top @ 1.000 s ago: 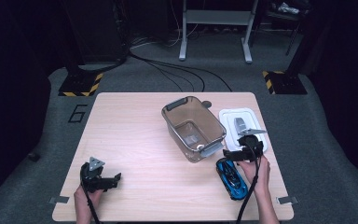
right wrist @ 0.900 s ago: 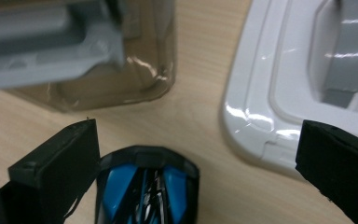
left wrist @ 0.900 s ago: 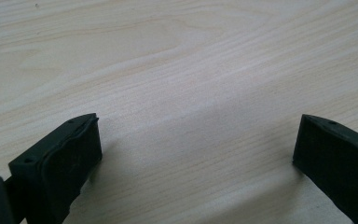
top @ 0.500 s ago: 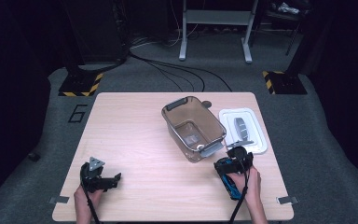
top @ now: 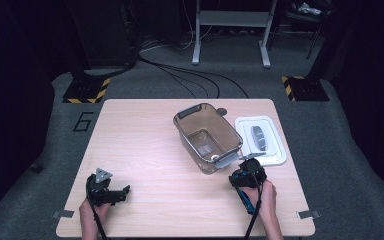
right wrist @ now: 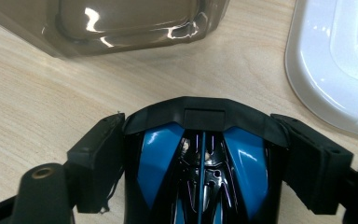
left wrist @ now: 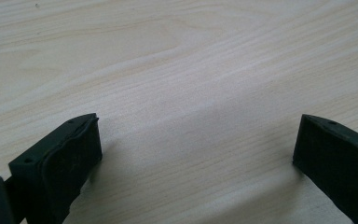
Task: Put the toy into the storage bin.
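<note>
Gripping a blue-black toy car (right wrist: pixel 200 172) by its flanks at lower right, below the bin (top: pixel 207 136) and lid (top: pixel 275 150), the right gripper (top: pixel 247 176) could let its glossy shell slip, while the left gripper (top: pixel 111 192) gapes empty lower left.

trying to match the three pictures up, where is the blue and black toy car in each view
High view: the blue and black toy car sits near the table's front right, in the right tool, just in front of the clear tub.
Left gripper view: not in it.
Right gripper view: bottom centre, clamped between the two black jaws.
Shared landmark: the white lid, at the right in the right gripper view.
</note>
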Tool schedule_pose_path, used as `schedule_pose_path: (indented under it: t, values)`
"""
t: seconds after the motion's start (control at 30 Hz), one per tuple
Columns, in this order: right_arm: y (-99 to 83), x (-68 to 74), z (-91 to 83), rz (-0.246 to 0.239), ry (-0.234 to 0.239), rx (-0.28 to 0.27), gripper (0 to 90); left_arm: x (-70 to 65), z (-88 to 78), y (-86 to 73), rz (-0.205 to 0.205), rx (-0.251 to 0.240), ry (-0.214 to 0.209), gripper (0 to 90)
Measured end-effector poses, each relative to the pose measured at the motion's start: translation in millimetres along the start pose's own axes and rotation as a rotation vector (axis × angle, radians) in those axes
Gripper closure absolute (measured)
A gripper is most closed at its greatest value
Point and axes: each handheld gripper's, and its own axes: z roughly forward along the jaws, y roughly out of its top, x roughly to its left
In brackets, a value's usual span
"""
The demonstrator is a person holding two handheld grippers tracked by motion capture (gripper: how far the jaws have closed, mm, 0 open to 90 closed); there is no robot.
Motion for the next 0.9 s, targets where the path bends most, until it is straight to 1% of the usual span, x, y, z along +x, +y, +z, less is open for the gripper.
schedule_pose_path:
  t: [0.03, 0.23, 0.33, 0.37, 0.5, 0.57, 0.6, 0.63, 0.8, 0.83, 0.9]
  values:
    - [0.1, -0.1, -0.4, -0.004, -0.003, -0.003, 23.0, 0.0, 0.0, 0.0, 0.0, 0.0, 0.0, 1.0]
    - [-1.2, -1.0, -1.0, -0.001, -0.004, -0.018, 23.7, 0.1, 0.0, 0.0, 0.001, 0.001, 0.0, 1.1]
    - [-2.1, -1.2, -2.4, -0.012, 0.0, -0.026, 23.9, 0.0, 0.0, 0.0, 0.0, 0.0, 0.0, 1.1]
    - [-2.6, -0.3, -3.8, -0.002, -0.004, -0.028, 24.0, 0.0, 0.0, 0.0, 0.0, 0.0, 0.0, 1.0]
    - [-3.7, -3.4, -10.2, 0.007, 0.012, -0.069, 24.1, 0.0, 0.0, 0.0, 0.0, 0.0, 0.0, 1.0]
    - [-4.2, -4.3, -13.1, 0.012, 0.009, -0.073, 24.1, 0.0, 0.0, 0.0, 0.0, 0.0, 0.0, 1.0]
    - [-4.9, -4.9, -15.4, 0.011, 0.005, -0.088, 24.1, 0.0, 0.0, 0.0, 0.0, 0.0, 0.0, 1.1]
    - [-5.6, -4.9, -17.7, 0.021, 0.002, -0.094, 24.2, 0.0, 0.0, 0.0, 0.0, 0.0, 0.0, 1.0]
    - [-8.4, -10.1, -40.7, 0.041, 0.015, -0.179, 24.2, 0.0, 0.1, 0.0, 0.0, 0.0, 0.0, 1.0]
    - [-9.0, -10.6, -45.3, 0.053, 0.017, -0.187, 24.2, 0.0, 0.1, 0.0, 0.0, 0.0, 0.0, 1.0]
    - [-8.8, -12.5, -52.2, 0.05, 0.012, -0.205, 24.2, 0.0, 0.0, 0.0, 0.0, 0.0, 0.0, 1.0]
